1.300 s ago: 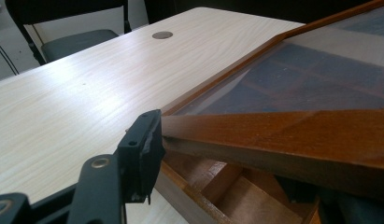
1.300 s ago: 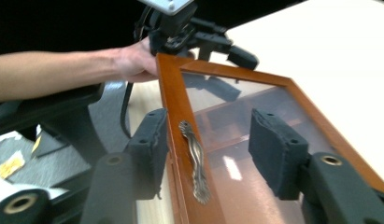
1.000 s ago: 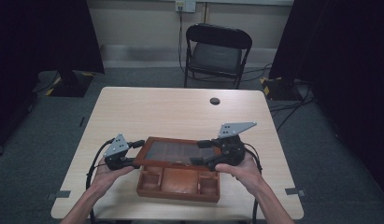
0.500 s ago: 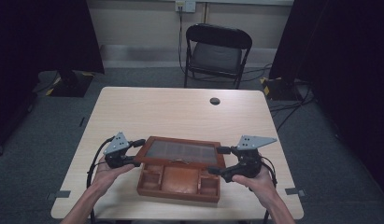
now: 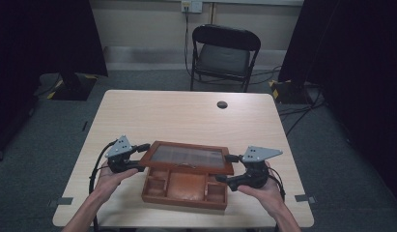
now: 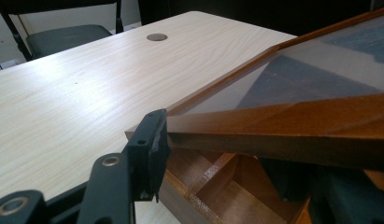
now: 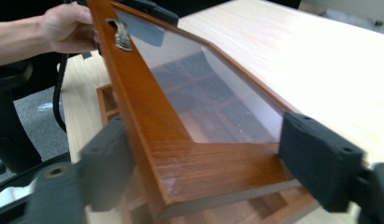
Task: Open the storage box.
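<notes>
A brown wooden box [image 5: 184, 202] with several compartments sits near the table's front edge. Its glass-paned lid [image 5: 189, 157] is tilted up off the box. My left gripper [image 5: 140, 156] is shut on the lid's left end. In the left gripper view one fingertip [image 6: 150, 144] presses the lid [image 6: 273, 121] at its corner, and the other jaw is mostly hidden under it. My right gripper [image 5: 226, 169] is shut on the right end. There the lid [image 7: 203, 158] lies between both jaws, and a small metal latch [image 7: 118, 35] shows on its front rail.
The pale wooden table [image 5: 186, 116] has a dark round grommet [image 5: 222, 104] toward its far side. A black folding chair [image 5: 225, 53] stands behind the table. Cables trail from both grippers off the front edge. The person's other hand [image 7: 63, 25] shows beyond the lid.
My right gripper has moved from above the lid's right part out to the right and lower, and now holds the lid's right end. My left gripper has stayed on the left end.
</notes>
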Available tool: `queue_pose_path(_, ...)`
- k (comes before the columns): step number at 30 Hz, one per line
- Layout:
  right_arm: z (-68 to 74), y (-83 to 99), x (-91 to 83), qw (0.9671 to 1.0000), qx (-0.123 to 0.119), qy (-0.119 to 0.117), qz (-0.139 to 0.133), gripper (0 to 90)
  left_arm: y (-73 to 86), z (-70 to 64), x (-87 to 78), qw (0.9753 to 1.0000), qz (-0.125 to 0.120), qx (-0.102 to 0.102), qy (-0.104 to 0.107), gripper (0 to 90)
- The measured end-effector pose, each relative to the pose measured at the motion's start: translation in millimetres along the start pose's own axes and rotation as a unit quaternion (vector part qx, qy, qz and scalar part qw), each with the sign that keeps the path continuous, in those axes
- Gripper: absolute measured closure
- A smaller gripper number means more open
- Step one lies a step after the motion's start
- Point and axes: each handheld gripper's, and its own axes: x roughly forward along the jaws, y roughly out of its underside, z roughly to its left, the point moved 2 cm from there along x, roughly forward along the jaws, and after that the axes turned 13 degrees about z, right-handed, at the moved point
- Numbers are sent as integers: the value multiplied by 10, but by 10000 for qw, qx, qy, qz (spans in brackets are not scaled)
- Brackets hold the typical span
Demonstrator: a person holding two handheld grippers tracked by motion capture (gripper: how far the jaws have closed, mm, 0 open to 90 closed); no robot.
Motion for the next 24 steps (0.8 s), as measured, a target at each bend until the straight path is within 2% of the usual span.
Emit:
queue_pose_path(1,0,0,0,10000,0,0,0,258,0,0,0,10000,0,0,0,458)
queue_pose_path(3,2,-21,-23,10000,-35,52,-68,313,-23,16,-7,10000,-19,44,-6,461)
queue_pose_path(10,-43,-104,-66,9997,-67,-20,-237,407,-71,59,-8,10000,-91,26,25,442)
queue_pose_path(14,-87,-154,-75,9996,-54,-43,-278,438,-73,84,18,9999,-126,20,-22,432)
queue_pose_path(17,-116,-176,-86,9996,-16,-36,-291,453,-103,102,35,9999,-124,-8,25,436)
queue_pose_path(21,-168,-220,-93,9993,53,-55,-354,471,-188,108,27,9998,-145,127,18,461)
queue_pose_path(24,-216,-253,-94,9991,94,24,-420,478,-207,132,41,9998,-165,101,6,472)
